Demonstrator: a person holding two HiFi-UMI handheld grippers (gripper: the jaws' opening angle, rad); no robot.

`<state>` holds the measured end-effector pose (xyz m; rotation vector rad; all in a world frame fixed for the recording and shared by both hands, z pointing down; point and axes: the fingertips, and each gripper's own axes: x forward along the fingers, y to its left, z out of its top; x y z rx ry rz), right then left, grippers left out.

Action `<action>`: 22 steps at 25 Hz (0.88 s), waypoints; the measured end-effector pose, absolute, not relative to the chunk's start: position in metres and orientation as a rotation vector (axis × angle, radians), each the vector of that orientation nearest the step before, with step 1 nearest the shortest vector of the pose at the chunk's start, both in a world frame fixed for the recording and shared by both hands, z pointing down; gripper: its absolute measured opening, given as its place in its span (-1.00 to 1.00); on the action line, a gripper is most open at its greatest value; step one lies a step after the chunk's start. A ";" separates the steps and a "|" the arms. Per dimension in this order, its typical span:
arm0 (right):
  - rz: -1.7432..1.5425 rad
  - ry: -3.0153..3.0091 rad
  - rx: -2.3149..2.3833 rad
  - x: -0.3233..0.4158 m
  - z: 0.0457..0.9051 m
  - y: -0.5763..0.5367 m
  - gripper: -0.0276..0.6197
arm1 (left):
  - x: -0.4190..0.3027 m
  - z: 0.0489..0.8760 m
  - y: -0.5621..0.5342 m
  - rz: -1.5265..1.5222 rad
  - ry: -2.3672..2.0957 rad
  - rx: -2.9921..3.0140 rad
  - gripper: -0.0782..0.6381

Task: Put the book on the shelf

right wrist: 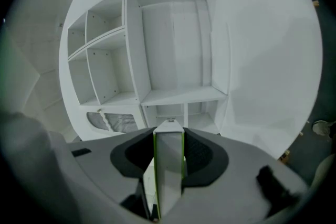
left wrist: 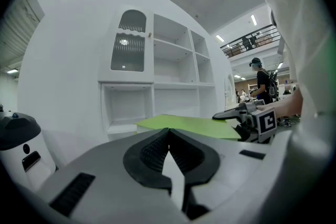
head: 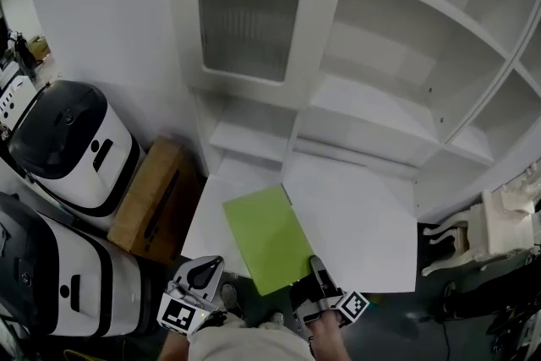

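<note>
One big white shelf (head: pixel 397 55) stands in front of me, and the open boxes I can see in it are bare. None of them holds the green book (head: pixel 269 237) yet. The book lies flat in the air, low down, near the bottom of the shelf but not touching it. My right tool (head: pixel 311 273) is squeezing the book by its near edge, with the book pinched between both jaws. My left tool (head: pixel 205 270) is just beside it, its jaws pressed together on nothing. So the picking up is done, I think. What is left is to carry the book to a shelf board, set it down and let go.
</note>
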<state>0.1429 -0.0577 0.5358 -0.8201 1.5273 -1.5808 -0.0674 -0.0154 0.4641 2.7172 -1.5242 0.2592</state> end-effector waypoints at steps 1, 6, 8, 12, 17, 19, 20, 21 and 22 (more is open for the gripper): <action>-1.580 1.525 -0.821 0.136 0.535 -0.062 -0.45 | -0.074 0.464 -0.021 0.255 -1.523 2.719 -0.76; -1.570 1.530 -0.838 0.111 0.533 -0.085 -0.45 | -0.100 0.461 -0.047 0.223 -1.505 2.729 -0.76; -1.566 1.518 -0.846 0.101 0.534 -0.093 -0.45 | -0.108 0.462 -0.055 0.221 -1.488 2.740 -0.76; -1.552 1.494 -0.876 0.084 0.537 -0.104 -0.45 | -0.125 0.466 -0.066 0.217 -1.441 2.749 -0.76; -1.533 1.473 -0.901 0.064 0.541 -0.118 -0.45 | -0.146 0.473 -0.079 0.214 -1.389 2.779 -0.76; -1.526 1.462 -0.910 0.057 0.543 -0.123 -0.45 | -0.154 0.474 -0.082 0.203 -1.373 2.787 -0.76; -1.523 1.450 -0.914 0.054 0.543 -0.126 -0.45 | -0.158 0.475 -0.084 0.203 -1.364 2.788 -0.76; -1.520 1.441 -0.917 0.052 0.544 -0.130 -0.45 | -0.161 0.477 -0.087 0.207 -1.355 2.787 -0.76; -1.517 1.436 -0.921 0.050 0.544 -0.134 -0.45 | -0.164 0.478 -0.089 0.209 -1.346 2.787 -0.76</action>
